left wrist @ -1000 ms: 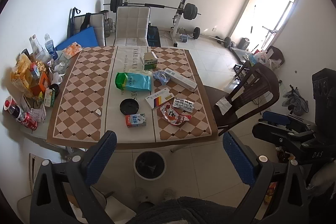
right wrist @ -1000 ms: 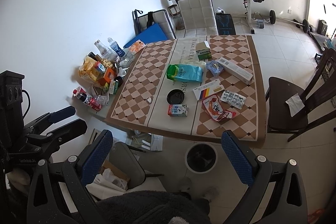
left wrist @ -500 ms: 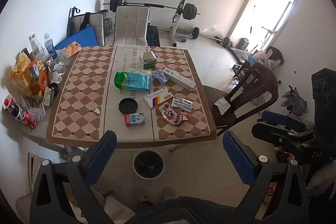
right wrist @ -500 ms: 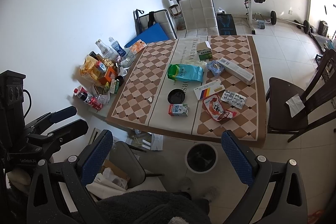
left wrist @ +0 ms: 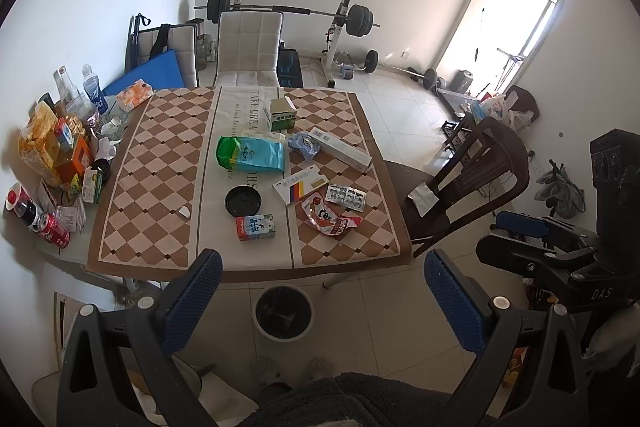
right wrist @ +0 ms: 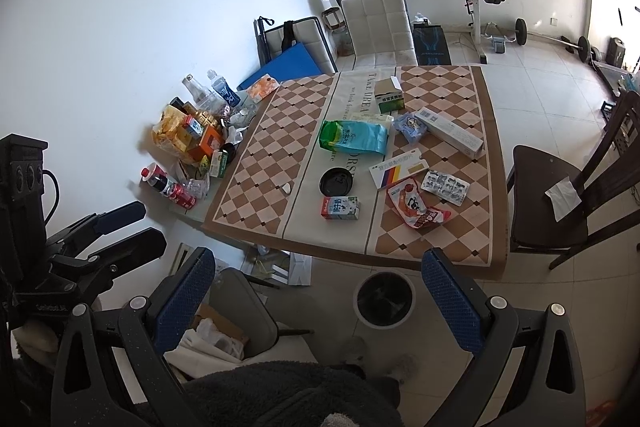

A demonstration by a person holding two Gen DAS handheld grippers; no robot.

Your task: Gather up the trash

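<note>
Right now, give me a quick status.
Left gripper open, empty. Right gripper open, empty. Trash on table untouched; bin below. Nothing blocking.

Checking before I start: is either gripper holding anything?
No. The left gripper and right gripper are both open and empty, above the bin.

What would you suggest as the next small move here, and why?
Probably lower the right gripper toward the milk carton. Both grippers are open, empty and short of the table; the left gripper is no closer. The carton lies nearest the front edge, right above the bin on the floor, so it looks the easiest first pick.
</note>
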